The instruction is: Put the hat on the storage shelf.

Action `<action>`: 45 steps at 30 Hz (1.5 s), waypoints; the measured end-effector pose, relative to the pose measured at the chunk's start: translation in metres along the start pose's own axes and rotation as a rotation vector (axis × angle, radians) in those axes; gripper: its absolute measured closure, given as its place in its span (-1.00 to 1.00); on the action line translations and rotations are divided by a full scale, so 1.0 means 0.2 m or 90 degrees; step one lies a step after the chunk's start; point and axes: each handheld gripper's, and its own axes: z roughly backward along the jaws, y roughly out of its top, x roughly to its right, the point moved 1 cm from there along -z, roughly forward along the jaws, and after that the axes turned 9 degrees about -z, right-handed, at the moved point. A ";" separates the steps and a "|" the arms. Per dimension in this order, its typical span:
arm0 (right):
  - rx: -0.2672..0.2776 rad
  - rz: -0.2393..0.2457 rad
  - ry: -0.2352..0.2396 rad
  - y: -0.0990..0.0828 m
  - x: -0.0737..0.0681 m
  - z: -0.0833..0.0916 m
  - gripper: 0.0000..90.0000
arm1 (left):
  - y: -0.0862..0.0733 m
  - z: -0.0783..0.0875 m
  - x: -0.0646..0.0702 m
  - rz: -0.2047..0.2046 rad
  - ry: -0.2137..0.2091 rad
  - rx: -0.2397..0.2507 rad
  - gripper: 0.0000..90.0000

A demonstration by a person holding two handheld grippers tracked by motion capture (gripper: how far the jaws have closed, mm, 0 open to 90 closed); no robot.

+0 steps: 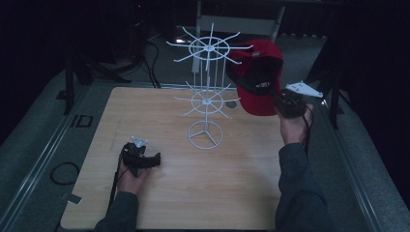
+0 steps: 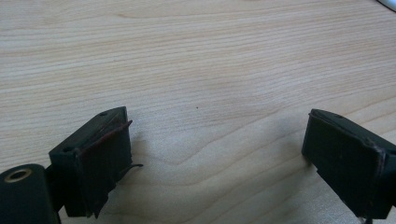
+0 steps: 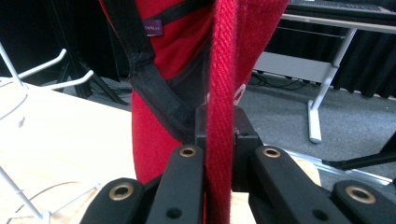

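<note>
A red cap (image 1: pixel 258 77) with a black lining hangs in the air to the right of a white wire display rack (image 1: pixel 207 87). My right gripper (image 1: pixel 282 104) is shut on the cap's brim, held up by the person's right hand. In the right gripper view the red brim (image 3: pixel 219 116) stands edge-on, pinched between the two black jaws, with the cap's inside and a black strap (image 3: pixel 154 88) to its left. My left gripper (image 1: pixel 155 160) rests low over the wooden table (image 1: pixel 241 183) at the left. Its jaws stand wide apart and open, with bare wood between its fingertips (image 2: pixel 105 154).
The rack's round base (image 1: pixel 205 134) stands at the table's middle, with hook arms spreading out at two levels. A rack arm (image 3: pixel 51 60) shows at the left of the right gripper view. Dark floor, cables and a white table frame (image 1: pixel 237 24) lie beyond the far edge.
</note>
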 end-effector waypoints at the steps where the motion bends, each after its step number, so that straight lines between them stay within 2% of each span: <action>1: 0.002 -0.001 0.001 0.01 0.00 0.00 0.91 | 0.00 0.00 0.00 0.001 0.000 0.001 -0.81; 11: 0.011 0.001 0.009 0.06 -0.02 0.01 0.91 | 0.00 0.00 0.00 0.000 0.000 -0.001 -0.81; 20: 0.017 -0.018 0.022 0.08 -0.03 0.03 0.91 | 0.00 0.00 0.00 0.001 0.000 0.000 -0.81; 26: 0.020 -0.013 0.019 0.10 -0.03 0.04 0.91 | 0.00 0.00 0.00 0.001 0.000 0.001 -0.81; 45: 0.026 -0.029 0.012 0.15 -0.04 0.05 0.91 | 0.00 0.00 0.00 0.002 0.000 0.000 -0.81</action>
